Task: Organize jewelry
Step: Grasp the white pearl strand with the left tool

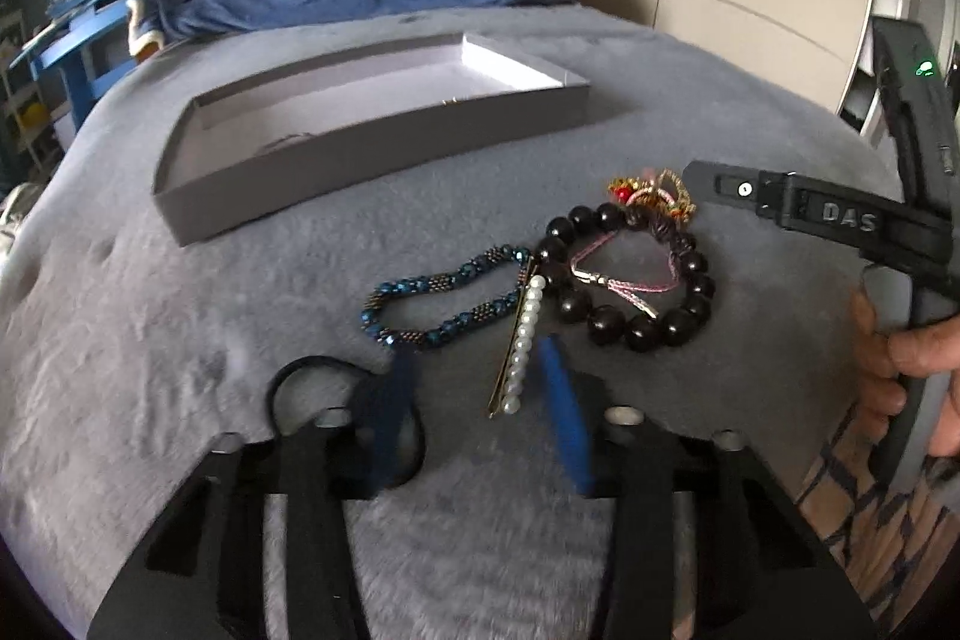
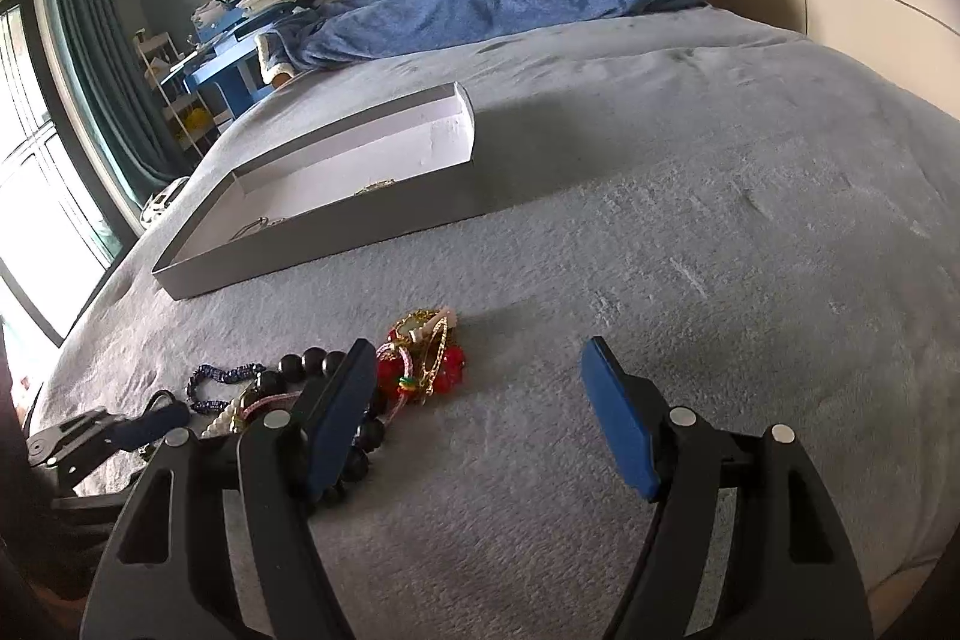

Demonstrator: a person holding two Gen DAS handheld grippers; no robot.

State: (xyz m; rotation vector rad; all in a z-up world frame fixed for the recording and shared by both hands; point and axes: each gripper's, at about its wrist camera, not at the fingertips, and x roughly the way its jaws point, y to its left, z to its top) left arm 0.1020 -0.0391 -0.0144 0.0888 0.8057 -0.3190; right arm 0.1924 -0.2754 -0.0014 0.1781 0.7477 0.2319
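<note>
Evidently the jewelry sat heaped near the front of the grey bed (image 1: 180,340) so either gripper could reach it, with the tray (image 1: 336,166) just beyond, far and left, waiting to receive pieces; a few thin items already lay inside. The left gripper (image 1: 480,400) hung wide open and empty, its fingers straddling the pearl pin (image 1: 522,340), which I judged the next pick. The pin's long axis ran near-to-far, tilting slightly right, far end touching the blue bracelet (image 1: 444,304) and black beads (image 1: 630,280). A hair tie (image 1: 288,382) lay at the left finger. The right gripper (image 2: 480,400) was likewise spread and empty, beside the red-gold cluster (image 2: 426,358).
</note>
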